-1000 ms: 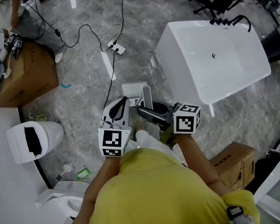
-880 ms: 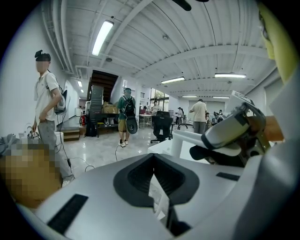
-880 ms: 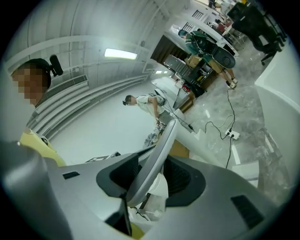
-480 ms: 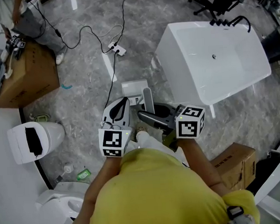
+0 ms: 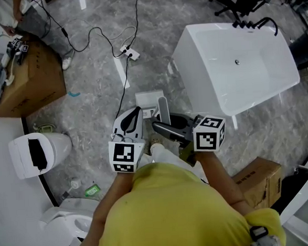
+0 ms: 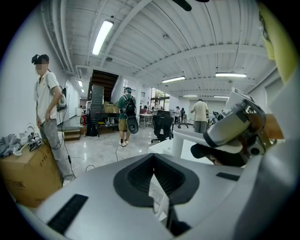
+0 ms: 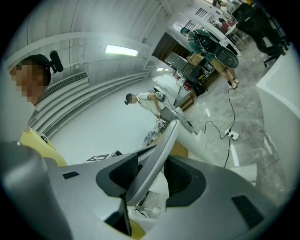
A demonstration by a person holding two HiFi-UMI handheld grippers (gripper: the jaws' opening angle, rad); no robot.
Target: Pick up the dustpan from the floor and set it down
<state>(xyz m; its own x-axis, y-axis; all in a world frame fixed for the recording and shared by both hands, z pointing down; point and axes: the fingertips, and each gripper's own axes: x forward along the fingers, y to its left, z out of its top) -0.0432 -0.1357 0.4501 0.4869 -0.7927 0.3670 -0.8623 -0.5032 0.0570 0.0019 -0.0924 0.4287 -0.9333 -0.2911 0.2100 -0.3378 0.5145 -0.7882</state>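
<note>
The white dustpan [image 5: 148, 99] sits on the grey marble floor just ahead of the person's feet, its long pale handle [image 5: 163, 108] standing up toward me. My right gripper [image 5: 161, 125] reaches in from the right and is shut on that handle. The right gripper view shows the handle [image 7: 161, 150] slanting up between the dark pads of the right gripper [image 7: 150, 169]. My left gripper [image 5: 135, 112] hovers just left of the dustpan, apart from it. In its own view the left gripper [image 6: 154, 160] has its tips together with nothing between them.
A white bathtub [image 5: 234, 61] stands close on the right. Cables and a power strip [image 5: 131, 54] lie on the floor ahead. Cardboard boxes [image 5: 27, 81] [image 5: 258, 178] sit at left and lower right, toilets [image 5: 37, 151] at left. A person [image 5: 33, 18] stands far left.
The right gripper's marker cube has edged slightly right and down, still on the handle. The left gripper and the dustpan have not moved.
</note>
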